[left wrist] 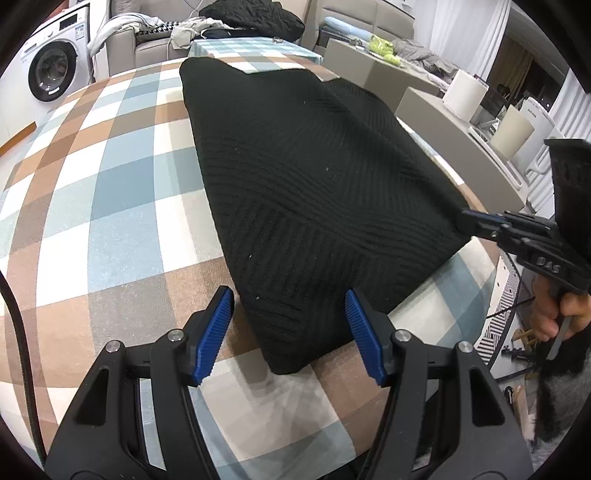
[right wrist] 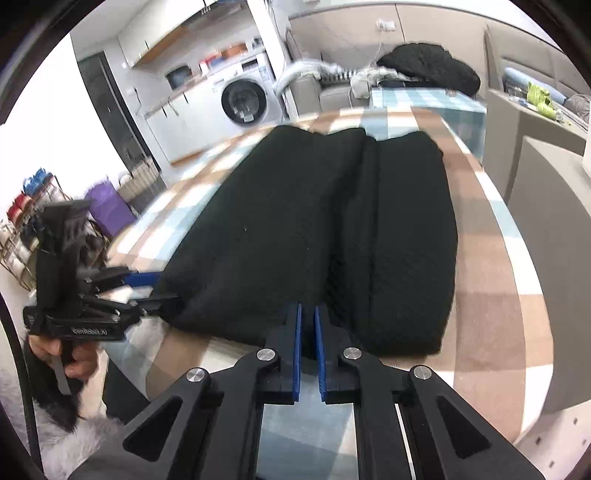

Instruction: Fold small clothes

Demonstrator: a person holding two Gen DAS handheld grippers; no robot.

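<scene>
A black ribbed knit garment (left wrist: 314,177) lies folded lengthwise on the checked tablecloth (left wrist: 110,206); in the right wrist view it (right wrist: 295,221) shows two long folded panels side by side. My left gripper (left wrist: 290,302) is open, its blue pads on either side of the garment's near corner. It also shows in the right wrist view (right wrist: 159,288), open at the garment's left corner. My right gripper (right wrist: 307,314) has its blue pads nearly together at the garment's near edge, with a thin gap and no cloth visibly pinched. In the left wrist view it (left wrist: 465,219) touches the garment's right edge.
A washing machine (left wrist: 55,66) stands at the back left. A sofa with a pile of clothes (left wrist: 251,18) is beyond the table. Grey cabinets (left wrist: 443,125) with white rolls flank the table's right side. Baskets and a purple bag (right wrist: 107,206) stand on the floor.
</scene>
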